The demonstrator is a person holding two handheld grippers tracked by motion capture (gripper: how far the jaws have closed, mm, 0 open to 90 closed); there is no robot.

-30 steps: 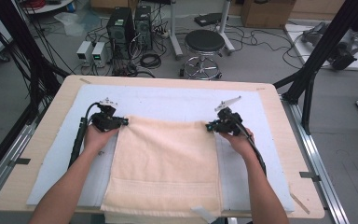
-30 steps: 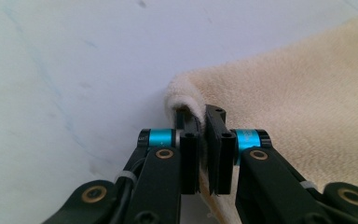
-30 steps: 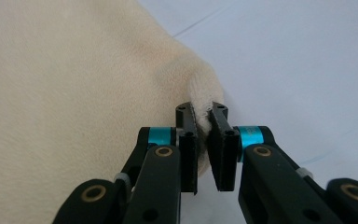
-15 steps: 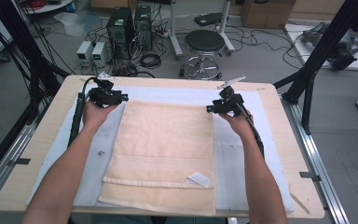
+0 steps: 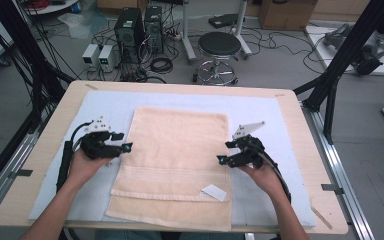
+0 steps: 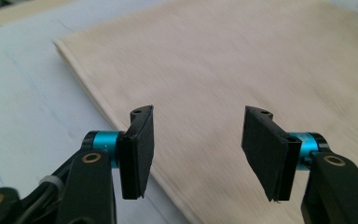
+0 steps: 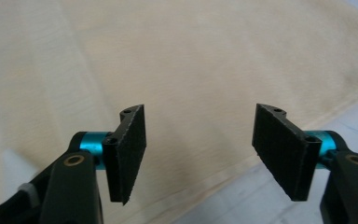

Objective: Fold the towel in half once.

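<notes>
A peach towel [image 5: 180,160] lies flat on the pale mat [image 5: 260,120] that covers the wooden table, with a white label [image 5: 213,192] near its front right corner. My left gripper [image 5: 127,146] hovers at the towel's left edge, about halfway along it. Its jaws have just been opening and stand apart with nothing between them [image 6: 198,140]; the towel's edge [image 6: 98,100] lies below. My right gripper [image 5: 221,159] is at the towel's right edge. Its jaws have also just been opening and hold nothing [image 7: 205,144], with the towel [image 7: 191,70] beneath.
The wooden table [image 5: 55,130] ends just past the mat on all sides. Beyond its far edge a black stool [image 5: 220,47], computer towers [image 5: 135,25] and cables sit on the floor. Black frame posts [image 5: 337,65] rise at both sides.
Both grippers carried the towel's far corners away from the person, let go, and have drawn back to the towel's side edges. The towel now lies spread farther up the table.
</notes>
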